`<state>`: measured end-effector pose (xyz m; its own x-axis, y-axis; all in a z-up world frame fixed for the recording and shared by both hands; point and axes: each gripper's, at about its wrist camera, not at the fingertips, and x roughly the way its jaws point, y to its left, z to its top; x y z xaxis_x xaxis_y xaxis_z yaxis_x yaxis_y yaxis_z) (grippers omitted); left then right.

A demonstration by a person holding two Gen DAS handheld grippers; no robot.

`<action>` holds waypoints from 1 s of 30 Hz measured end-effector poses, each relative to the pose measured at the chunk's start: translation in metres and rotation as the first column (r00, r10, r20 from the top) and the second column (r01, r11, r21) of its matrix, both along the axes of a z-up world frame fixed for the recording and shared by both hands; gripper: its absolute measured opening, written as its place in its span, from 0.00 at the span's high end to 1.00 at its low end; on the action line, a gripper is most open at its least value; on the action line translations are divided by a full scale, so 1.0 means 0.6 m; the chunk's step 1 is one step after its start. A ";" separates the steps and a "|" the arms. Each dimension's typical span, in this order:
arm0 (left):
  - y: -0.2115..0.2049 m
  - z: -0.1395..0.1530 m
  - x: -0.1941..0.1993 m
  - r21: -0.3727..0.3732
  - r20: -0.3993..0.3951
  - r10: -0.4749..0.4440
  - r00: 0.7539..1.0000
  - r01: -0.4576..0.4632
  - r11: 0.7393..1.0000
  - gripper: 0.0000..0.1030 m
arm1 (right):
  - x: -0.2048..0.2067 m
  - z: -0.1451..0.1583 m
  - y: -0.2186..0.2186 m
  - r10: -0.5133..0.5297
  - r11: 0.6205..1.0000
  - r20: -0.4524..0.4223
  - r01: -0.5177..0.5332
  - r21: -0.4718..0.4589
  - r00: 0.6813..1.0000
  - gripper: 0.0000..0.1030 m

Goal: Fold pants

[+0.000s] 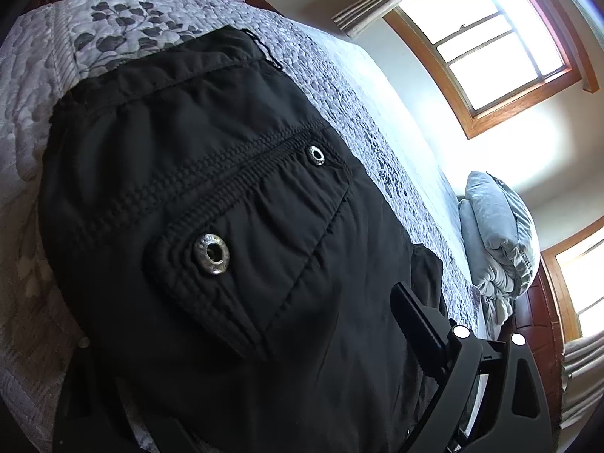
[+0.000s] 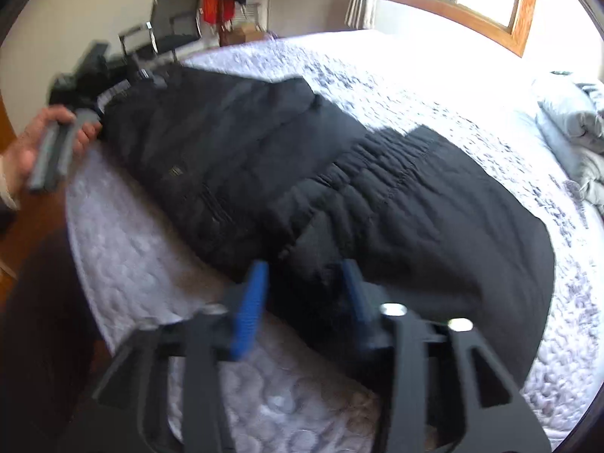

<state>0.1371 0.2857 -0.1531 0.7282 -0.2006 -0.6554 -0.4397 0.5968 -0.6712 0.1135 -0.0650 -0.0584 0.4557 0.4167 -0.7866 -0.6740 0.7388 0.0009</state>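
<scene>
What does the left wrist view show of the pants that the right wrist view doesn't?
Only the left wrist view shows, close up, the pocket flap with two metal snaps. Only the right wrist view shows the pants at full length, the right gripper open with blue fingers at their near edge, and the person's hand holding the left gripper's handle at the far end. Both show the black pants on the quilted bedspread.

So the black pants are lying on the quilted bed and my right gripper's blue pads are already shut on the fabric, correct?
Not quite. The black pants do lie on the quilted bed, but the right gripper is open: the right wrist view shows its blue pads set apart, with pants fabric lying between them, not pinched.
</scene>
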 end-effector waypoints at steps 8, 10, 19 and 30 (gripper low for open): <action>-0.003 0.000 0.009 0.004 -0.002 0.014 1.000 -0.014 1.000 0.08 | -0.002 0.047 -0.075 -0.138 0.978 -0.039 0.143 0.151 0.990 0.45; -0.006 -0.001 0.011 0.009 -0.001 0.016 1.000 -0.016 1.000 0.08 | 0.000 0.050 -0.099 -0.176 0.967 -0.058 0.184 0.178 0.983 0.46; -0.004 -0.009 0.016 -0.041 -0.004 0.055 0.998 -0.055 0.998 0.05 | 0.040 0.012 -0.192 -0.382 0.861 -0.224 0.433 0.266 0.897 0.45; -0.003 -0.011 0.012 -0.008 -0.009 0.065 0.998 -0.065 0.998 0.27 | 0.052 -0.025 -0.315 -0.561 0.690 -0.364 0.663 0.290 0.743 0.22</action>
<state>0.1444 0.2841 -0.1596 0.7340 -0.1583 -0.6604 -0.4833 0.5614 -0.6718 0.1449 -0.2540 -0.0734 0.5459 0.3911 -0.7410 -0.0110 0.8877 0.4604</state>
